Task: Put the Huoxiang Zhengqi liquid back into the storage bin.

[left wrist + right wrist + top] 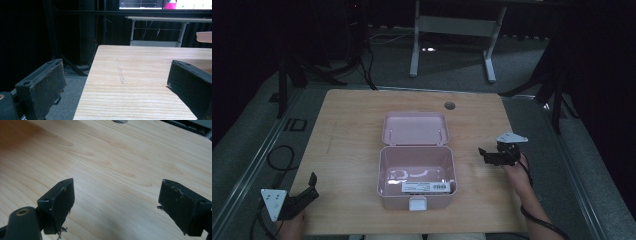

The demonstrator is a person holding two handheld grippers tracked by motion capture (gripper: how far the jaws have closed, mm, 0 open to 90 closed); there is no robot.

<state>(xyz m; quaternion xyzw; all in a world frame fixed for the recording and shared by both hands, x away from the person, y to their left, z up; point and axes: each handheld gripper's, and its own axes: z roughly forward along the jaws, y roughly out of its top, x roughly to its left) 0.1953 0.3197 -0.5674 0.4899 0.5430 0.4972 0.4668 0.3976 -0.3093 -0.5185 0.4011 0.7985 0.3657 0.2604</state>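
Note:
A pink plastic box [416, 175] stands open in the middle of the wooden table [352, 125], its lid [415, 128] tipped back. Inside lies a white label [424, 187], and a white latch [417, 203] hangs on the front wall. My left gripper [309, 187] rests at the table's near left corner, open, nothing between its jaws; in the left gripper view the pads [42, 87] frame bare wood. My right gripper [492, 155] hovers right of the box, open and empty, its fingers [60, 200] spread wide over the tabletop.
A round cable hole [449, 105] sits near the table's far edge. A white-legged desk frame [452, 35] stands beyond the table on the grey floor. Black cables [279, 157] loop at the left of the table. Dark stands flank both sides.

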